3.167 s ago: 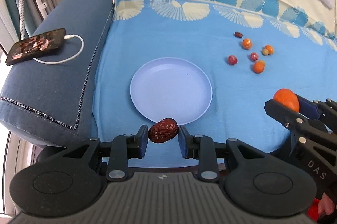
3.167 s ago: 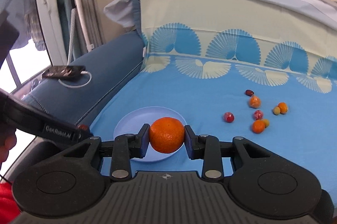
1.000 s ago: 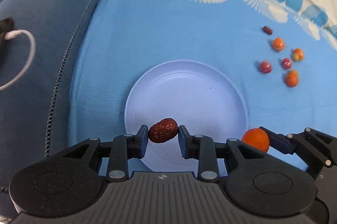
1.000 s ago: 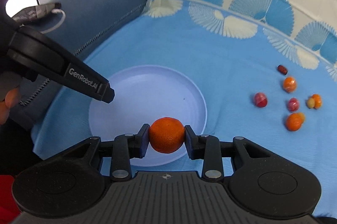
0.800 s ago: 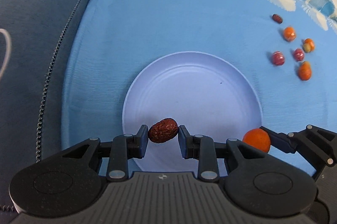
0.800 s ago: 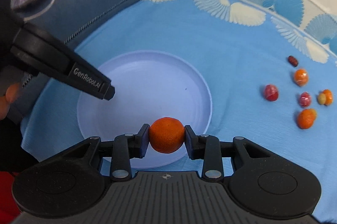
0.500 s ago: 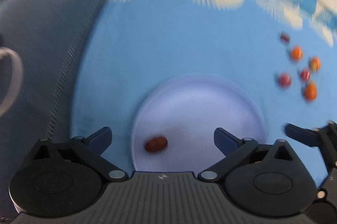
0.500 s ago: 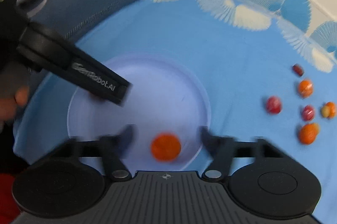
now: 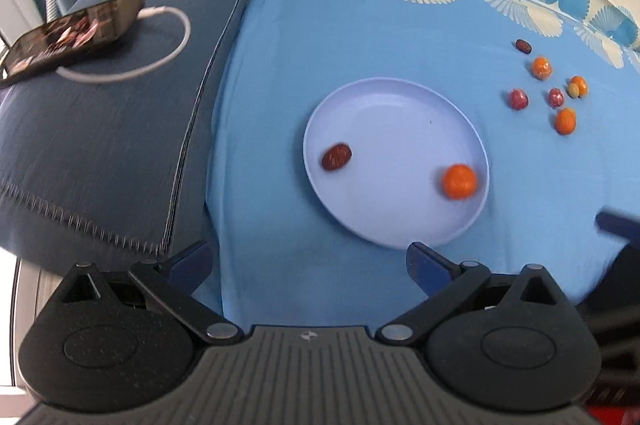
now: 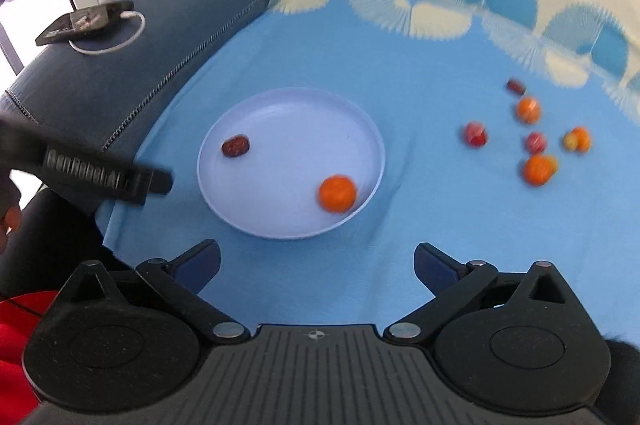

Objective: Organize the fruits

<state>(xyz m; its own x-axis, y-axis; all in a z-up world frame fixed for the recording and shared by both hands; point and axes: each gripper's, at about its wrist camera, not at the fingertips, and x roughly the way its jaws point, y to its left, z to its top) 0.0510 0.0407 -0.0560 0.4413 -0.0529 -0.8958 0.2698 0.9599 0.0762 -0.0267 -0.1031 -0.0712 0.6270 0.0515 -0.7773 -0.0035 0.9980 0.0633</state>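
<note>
Risked the tangerine rolling: sat hard by the near-right rim of the pale blue plate, smeared by blur in both views, so possibly not settled; could have tipped over the shallow lip onto the blue sheet had the soft bedding shifted under the plate; risked, too, a trailing finger catching the rim on the way toward the remaining fruit.

Left gripper spread wide, nothing between the jaws, having just been opening; right gripper likewise splayed and empty, jaws just parted; both hung clear of the plate on its near side.

Red date lay wrinkled and dark on the plate's left part, well apart from the tangerine; looked at rest.

Loose cluster waited on the sheet to the right of the plate: another dark date farthest back, small orange fruits, reddish round ones, one yellowish piece touching an orange one; exact kinds too small to tell.

Phone on a white cable rested on the dark blue bolster to the left, away from the work.
</note>
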